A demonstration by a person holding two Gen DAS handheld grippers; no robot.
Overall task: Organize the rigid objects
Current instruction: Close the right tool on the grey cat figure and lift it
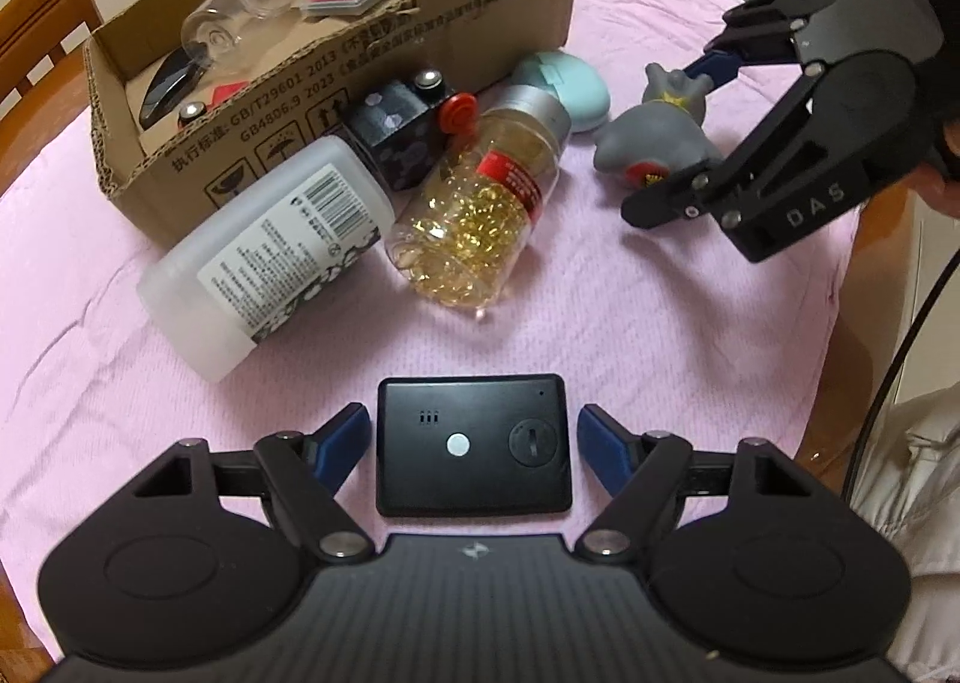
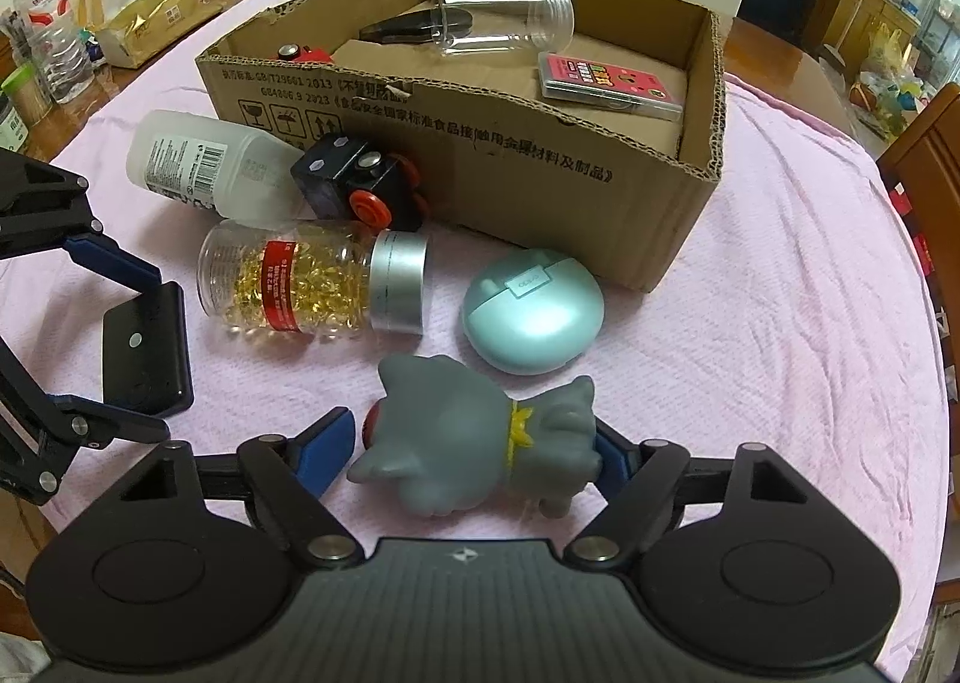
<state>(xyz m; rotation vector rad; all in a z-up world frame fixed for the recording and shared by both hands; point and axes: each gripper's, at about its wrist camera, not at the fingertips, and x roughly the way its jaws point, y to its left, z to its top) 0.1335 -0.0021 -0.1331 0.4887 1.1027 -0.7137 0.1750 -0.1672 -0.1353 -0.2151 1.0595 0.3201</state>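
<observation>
Left wrist view has the left gripper spread around one flat black device on the pink cloth; a thin gap shows on each side, so neither blue pad touches it. Right wrist view shows the right gripper straddling one grey toy figure lying on its side. Its blue pad at 3 o'clock meets the toy's head end, while the pad at 9 o'clock stands just short of the body (no earlier view is at hand to compare).

Outside the box lie six loose things: the black device, the grey toy, one capsule bottle with a silver cap, one white bottle, one black toy car with red wheels, and one mint earbud case at 12 o'clock from the toy. Inside the one cardboard box at 12 o'clock are one clear jar, one red card case, one dark object half hidden behind the jar, and a red piece cut off by the box wall.

At 10 o'clock, off the cloth, stand a water bottle, a gold bag and small items too blurred to name. Wooden chairs ring the table.
</observation>
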